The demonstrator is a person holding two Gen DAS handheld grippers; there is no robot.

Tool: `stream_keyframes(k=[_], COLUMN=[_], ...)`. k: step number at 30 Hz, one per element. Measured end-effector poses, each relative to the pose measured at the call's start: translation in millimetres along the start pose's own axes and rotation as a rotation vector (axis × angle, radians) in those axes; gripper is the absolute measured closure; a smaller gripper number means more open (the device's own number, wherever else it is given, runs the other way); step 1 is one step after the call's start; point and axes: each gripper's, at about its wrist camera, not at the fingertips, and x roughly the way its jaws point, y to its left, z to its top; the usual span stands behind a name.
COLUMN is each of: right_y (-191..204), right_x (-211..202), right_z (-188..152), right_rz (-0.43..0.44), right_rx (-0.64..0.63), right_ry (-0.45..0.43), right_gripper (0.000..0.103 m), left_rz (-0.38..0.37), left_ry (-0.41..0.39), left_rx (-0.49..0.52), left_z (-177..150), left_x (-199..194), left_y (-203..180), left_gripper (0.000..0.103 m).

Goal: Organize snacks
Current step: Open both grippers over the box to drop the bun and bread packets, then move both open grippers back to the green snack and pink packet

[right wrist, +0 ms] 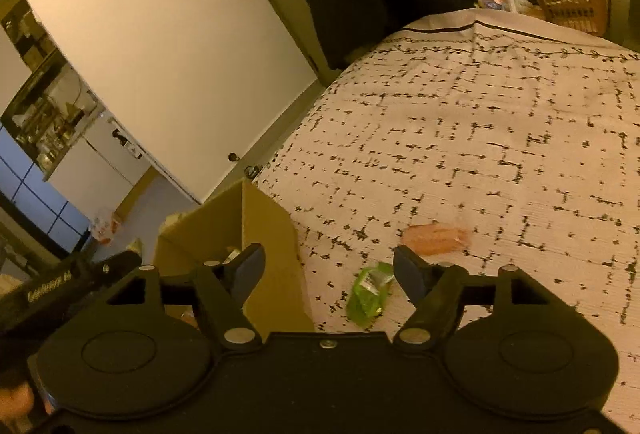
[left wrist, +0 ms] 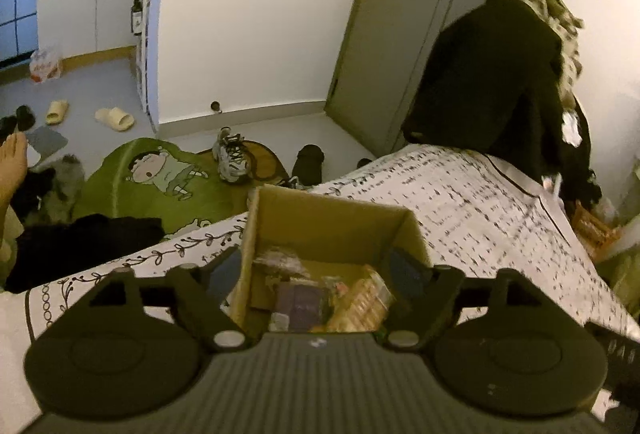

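Note:
An open cardboard box (left wrist: 332,218) stands on the patterned tablecloth (left wrist: 480,201) and holds several snack packs (left wrist: 320,298). My left gripper (left wrist: 316,270) is open and empty, hovering over the box opening. In the right wrist view the same box (right wrist: 244,218) is at the left. A green snack packet (right wrist: 368,294) lies on the cloth (right wrist: 480,137) beside the box. An orange-pink packet (right wrist: 438,238) lies a little farther out. My right gripper (right wrist: 328,270) is open and empty, just above the green packet.
A black jacket (left wrist: 488,81) hangs at the table's far end. An orange basket (right wrist: 572,7) stands beyond the far right corner. On the floor lie a green cartoon rug (left wrist: 160,177), sneakers (left wrist: 232,157) and slippers (left wrist: 114,117). The left gripper's body (right wrist: 60,286) shows at the left.

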Motion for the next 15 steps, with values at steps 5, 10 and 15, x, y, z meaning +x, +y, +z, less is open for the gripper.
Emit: stream_keyframes(k=[5, 10, 15], right_y=[-7.6, -16.3, -29.5], right_x=[-8.8, -11.8, -13.4], right_z=[8.5, 15.8, 24.6], right_rz=[0.011, 0.004, -0.025], right_rx=[0.004, -0.007, -0.026], right_ry=[0.004, 0.026, 0.043], right_gripper=[0.026, 0.020, 0.012], left_rz=[-0.013, -0.025, -0.042], left_ry=[0.024, 0.032, 0.041], left_rx=[0.010, 0.019, 0.050], left_z=[-8.8, -17.9, -24.3], left_x=[-13.1, -25.1, -27.9], left_y=[-19.4, -39.8, -59.5], left_gripper=[0.022, 0.022, 0.022])
